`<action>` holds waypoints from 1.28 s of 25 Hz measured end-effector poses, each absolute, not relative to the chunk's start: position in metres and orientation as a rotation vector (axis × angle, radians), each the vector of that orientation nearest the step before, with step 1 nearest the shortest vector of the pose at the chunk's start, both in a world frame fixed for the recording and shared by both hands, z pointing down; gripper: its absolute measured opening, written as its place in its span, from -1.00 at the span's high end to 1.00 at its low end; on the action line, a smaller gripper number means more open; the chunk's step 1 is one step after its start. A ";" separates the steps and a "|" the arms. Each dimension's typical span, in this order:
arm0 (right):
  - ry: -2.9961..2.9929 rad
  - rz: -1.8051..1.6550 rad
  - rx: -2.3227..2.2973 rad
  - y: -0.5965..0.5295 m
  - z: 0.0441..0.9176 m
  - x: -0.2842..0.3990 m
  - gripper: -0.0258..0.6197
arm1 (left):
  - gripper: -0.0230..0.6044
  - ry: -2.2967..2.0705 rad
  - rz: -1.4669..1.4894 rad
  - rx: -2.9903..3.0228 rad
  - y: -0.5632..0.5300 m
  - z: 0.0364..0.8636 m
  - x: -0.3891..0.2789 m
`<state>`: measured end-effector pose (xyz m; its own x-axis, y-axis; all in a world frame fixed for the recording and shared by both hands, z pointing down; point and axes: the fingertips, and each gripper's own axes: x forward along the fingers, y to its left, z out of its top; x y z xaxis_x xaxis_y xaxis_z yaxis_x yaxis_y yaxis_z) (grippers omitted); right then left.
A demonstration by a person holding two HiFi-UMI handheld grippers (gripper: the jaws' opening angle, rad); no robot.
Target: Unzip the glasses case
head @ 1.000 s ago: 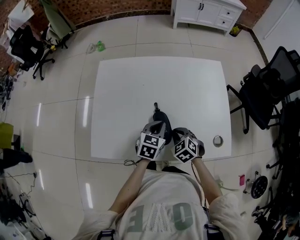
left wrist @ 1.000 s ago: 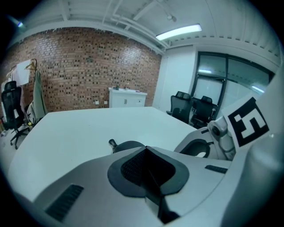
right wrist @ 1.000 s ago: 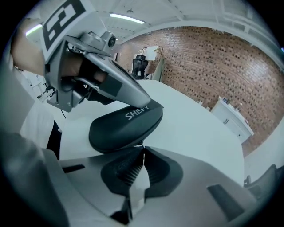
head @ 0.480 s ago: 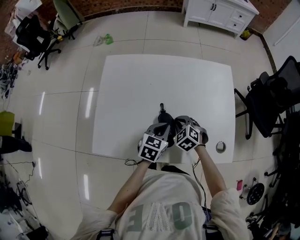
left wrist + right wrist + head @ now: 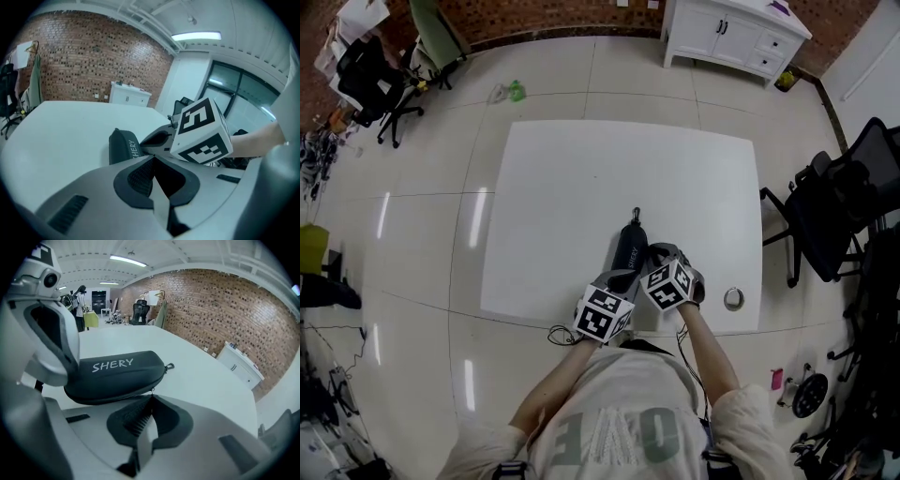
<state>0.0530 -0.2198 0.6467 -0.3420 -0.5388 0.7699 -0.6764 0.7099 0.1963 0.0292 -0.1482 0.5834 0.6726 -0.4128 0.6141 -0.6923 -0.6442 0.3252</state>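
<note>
Right gripper (image 5: pixel 153 396) pinches the zipper pull (image 5: pixel 152 390) of the SHERY glasses case (image 5: pixel 115 377), ready to draw it open; left gripper (image 5: pixel 153 157) (closed, empty) seemingly steadies the case's end.

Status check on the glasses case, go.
Left gripper shut, empty. Right gripper shut on zipper pull. Glasses case flat on table, looks zipped. No obstruction seen.

Eyes down on the white table (image 5: pixel 581 197)
We see it standing on the tiled floor (image 5: pixel 422 234); a dark glasses case (image 5: pixel 629 247) lies flat on it toward the near edge, and a small round metal piece (image 5: pixel 733 299) sits by its near right corner.
</note>
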 end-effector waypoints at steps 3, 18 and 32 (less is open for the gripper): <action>-2.033 0.194 0.936 -0.213 0.645 0.057 0.92 | 0.95 -0.792 0.712 2.319 -0.130 0.595 0.035; -2.106 0.295 0.903 -0.109 0.644 0.040 0.92 | 0.95 -1.053 0.742 2.263 -0.164 0.615 -0.020; -2.072 0.403 0.998 -0.109 0.640 0.029 0.92 | 0.95 -1.092 0.753 2.457 -0.185 0.589 0.017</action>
<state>0.0288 -0.1092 0.6402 -0.3827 -0.5173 0.7655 -0.7662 0.6406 0.0498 0.0171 -0.1850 0.5889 0.5624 -0.5749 0.5943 -0.7597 -0.6429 0.0970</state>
